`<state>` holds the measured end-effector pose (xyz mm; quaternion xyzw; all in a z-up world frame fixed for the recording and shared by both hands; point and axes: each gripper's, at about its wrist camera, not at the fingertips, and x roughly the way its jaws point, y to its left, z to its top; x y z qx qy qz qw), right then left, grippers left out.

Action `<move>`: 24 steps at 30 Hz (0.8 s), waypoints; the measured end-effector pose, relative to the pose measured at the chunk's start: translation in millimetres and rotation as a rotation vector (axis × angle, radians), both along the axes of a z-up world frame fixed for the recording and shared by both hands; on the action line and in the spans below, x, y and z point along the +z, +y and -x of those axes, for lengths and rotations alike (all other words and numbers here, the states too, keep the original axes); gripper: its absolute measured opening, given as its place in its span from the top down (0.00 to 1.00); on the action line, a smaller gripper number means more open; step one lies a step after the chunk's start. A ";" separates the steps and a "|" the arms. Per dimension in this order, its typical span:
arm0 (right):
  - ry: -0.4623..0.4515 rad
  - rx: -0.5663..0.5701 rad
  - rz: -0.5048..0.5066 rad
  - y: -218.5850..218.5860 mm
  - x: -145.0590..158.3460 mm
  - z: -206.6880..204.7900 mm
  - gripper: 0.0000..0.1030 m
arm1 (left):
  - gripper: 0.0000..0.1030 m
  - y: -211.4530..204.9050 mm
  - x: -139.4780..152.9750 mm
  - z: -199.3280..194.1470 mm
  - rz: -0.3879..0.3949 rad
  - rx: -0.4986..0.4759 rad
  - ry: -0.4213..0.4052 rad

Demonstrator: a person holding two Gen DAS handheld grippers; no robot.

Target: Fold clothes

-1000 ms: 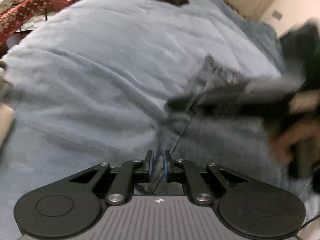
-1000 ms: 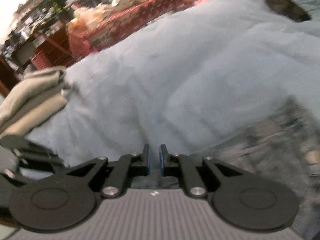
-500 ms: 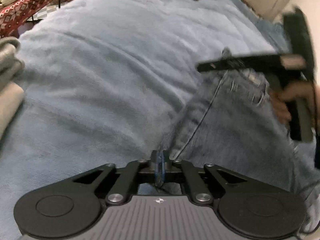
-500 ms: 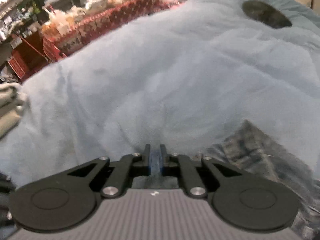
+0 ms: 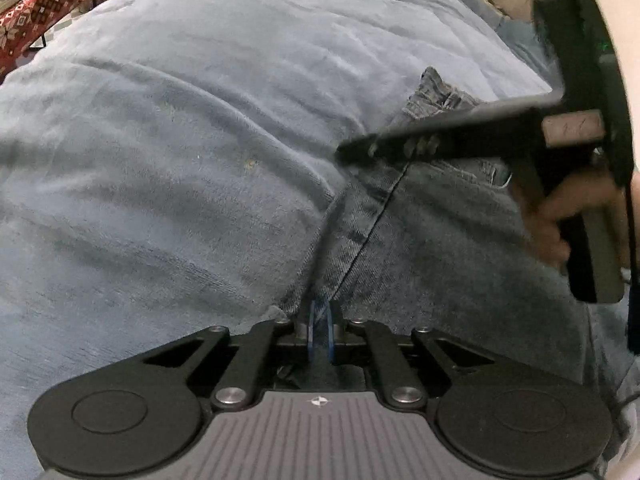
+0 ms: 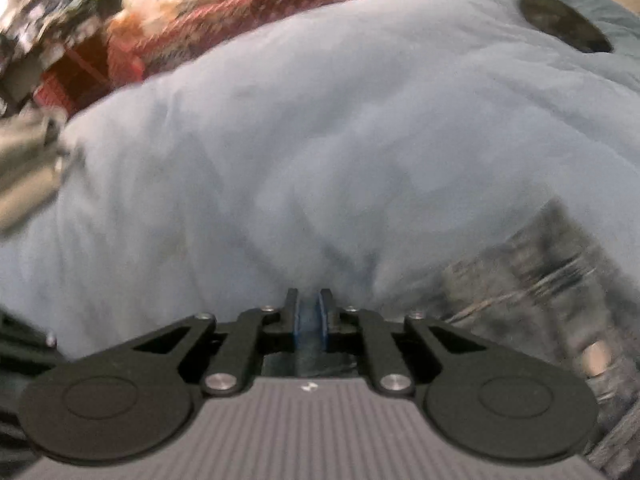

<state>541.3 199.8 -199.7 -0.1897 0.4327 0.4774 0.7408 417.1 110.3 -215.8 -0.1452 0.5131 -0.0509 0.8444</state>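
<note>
Since a second ago, more of the blue jeans (image 5: pixel 440 248) has spread flat across the light blue blanket (image 5: pixel 180 152). Nearest, the left tool (image 5: pixel 320 330) is clamped on the denim's near edge. Farther right, the right tool (image 6: pixel 308 320) pinches denim too, a hand (image 5: pixel 560 216) holding it.

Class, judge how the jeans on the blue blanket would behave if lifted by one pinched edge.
The jeans would probably sag: the denim lies creased where the left gripper pinches it. They look fairly heavy, given the thick seams. Slipping seems unlikely, since the weave is coarse.
</note>
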 end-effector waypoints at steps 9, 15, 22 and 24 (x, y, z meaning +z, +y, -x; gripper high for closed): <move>-0.121 -0.113 0.060 -63.4 23.2 -47.8 0.89 | 0.93 -28.9 8.8 -20.6 0.040 -0.043 -0.053; -0.196 -0.107 0.081 -30.4 -5.0 -82.0 0.91 | 0.93 -38.6 -8.0 -13.0 0.005 -0.062 -0.033; -0.157 -0.192 -0.064 -42.6 38.9 -106.6 0.85 | 0.93 -23.2 4.3 -4.3 -0.026 -0.075 -0.010; -0.176 -0.196 -0.092 -66.8 63.6 -96.2 0.78 | 0.93 -18.7 7.1 -1.8 -0.023 -0.067 -0.011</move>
